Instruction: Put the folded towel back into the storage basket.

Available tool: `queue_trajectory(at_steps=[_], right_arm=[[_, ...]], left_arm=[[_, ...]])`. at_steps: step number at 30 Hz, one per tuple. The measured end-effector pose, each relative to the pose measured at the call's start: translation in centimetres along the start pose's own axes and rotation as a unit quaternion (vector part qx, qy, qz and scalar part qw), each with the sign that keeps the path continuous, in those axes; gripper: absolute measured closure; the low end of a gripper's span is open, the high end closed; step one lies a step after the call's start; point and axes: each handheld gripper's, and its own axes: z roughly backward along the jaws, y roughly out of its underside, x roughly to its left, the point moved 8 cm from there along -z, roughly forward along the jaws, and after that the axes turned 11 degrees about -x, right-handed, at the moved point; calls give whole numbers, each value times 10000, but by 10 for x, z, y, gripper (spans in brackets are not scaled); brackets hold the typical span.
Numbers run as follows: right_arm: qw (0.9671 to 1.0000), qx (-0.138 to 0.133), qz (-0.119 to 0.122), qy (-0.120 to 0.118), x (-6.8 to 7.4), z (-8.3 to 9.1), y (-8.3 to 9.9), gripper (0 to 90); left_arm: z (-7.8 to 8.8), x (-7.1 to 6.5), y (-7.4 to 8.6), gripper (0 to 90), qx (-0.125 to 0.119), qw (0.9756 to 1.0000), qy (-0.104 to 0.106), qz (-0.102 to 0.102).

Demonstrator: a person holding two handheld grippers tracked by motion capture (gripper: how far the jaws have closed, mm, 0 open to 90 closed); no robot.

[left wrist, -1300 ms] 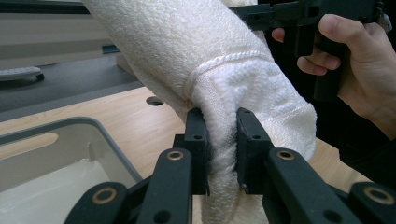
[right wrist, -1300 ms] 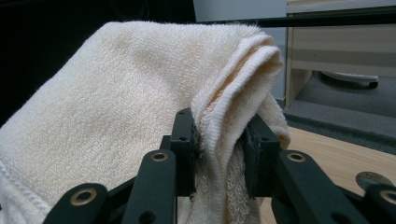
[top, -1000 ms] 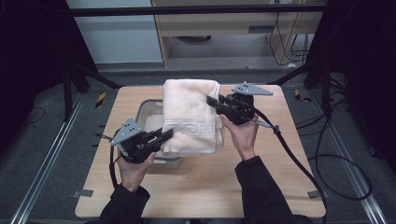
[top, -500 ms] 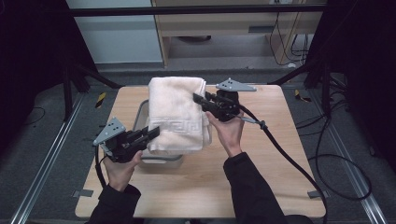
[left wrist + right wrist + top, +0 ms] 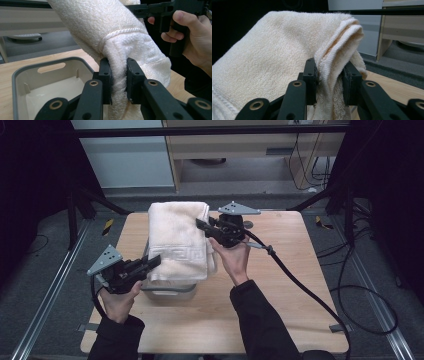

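Observation:
A folded cream towel [image 5: 177, 237] hangs in the air between both grippers, above a grey plastic bin [image 5: 170, 291] on the wooden table. My left gripper [image 5: 156, 262] is shut on the towel's near left corner; in the left gripper view its pads squeeze a bunched fold of the towel [image 5: 130, 47] over the bin [image 5: 30, 75]. My right gripper [image 5: 200, 225] is shut on the towel's far right edge; in the right gripper view the jaws pinch the layered edge of the towel [image 5: 287, 50]. The right gripper [image 5: 140, 10] and its hand also appear beyond the towel in the left gripper view.
The wooden table [image 5: 280, 285] has bare room at the right and front. A thick black cable [image 5: 300, 280] trails from the right gripper across the table. A wooden cabinet [image 5: 235, 150] stands beyond the table; dark frame legs flank both sides.
Both grippers have carried the towel to the left across the table, keeping their hold. The towel now hangs more to the left over the bin.

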Motion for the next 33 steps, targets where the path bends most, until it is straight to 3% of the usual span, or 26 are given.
queue_trajectory(at_steps=[13,22,33], right_arm=[[9999,110,-50,-39,8,-24,11,692],[9992,362,-156,37,4,-46,37,690],[9984,469,-311,56,1,-63,60,689]], left_arm=[[8,22,6,767,101,9998,-160,53],[5,43,26,766,335,9989,-273,186],[4,58,40,766,534,9975,-409,214]])
